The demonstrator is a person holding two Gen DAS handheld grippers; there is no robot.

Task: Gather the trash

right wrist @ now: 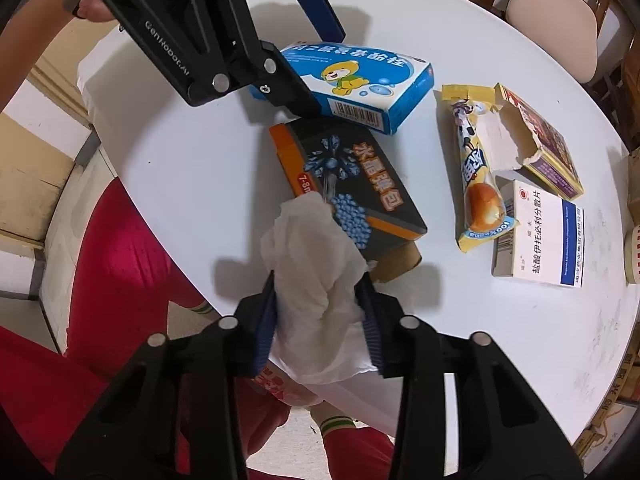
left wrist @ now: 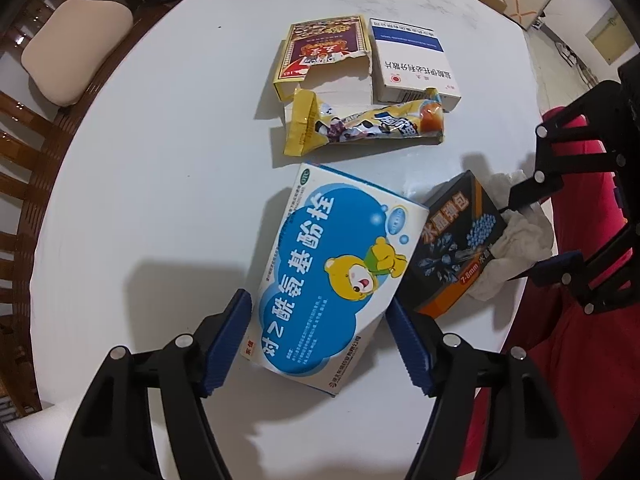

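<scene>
on the round white table lies a scatter of trash. the left gripper points down over the blue-and-white medicine box with a cartoon bear; its blue pads sit on either side of the box's near end, the jaws apart, and whether either pad touches the cardboard cannot be told from the left wrist view. from the right wrist view that same box lies at the far side of the table with the left gripper's black frame across it.

the right gripper has its jaws clamped on a crumpled white tissue — the paper bulges between the two blue pads and drapes over the near end of the dark box with orange trim, near the table edge. in the left wrist view that tissue shows just beside the dark box.

further off lie a yellow snack wrapper, a torn yellow-and-purple carton and a white-and-blue medicine box, close together. a person's red trousers show below the table edge, and a cushioned wooden chair stands beside the table.
</scene>
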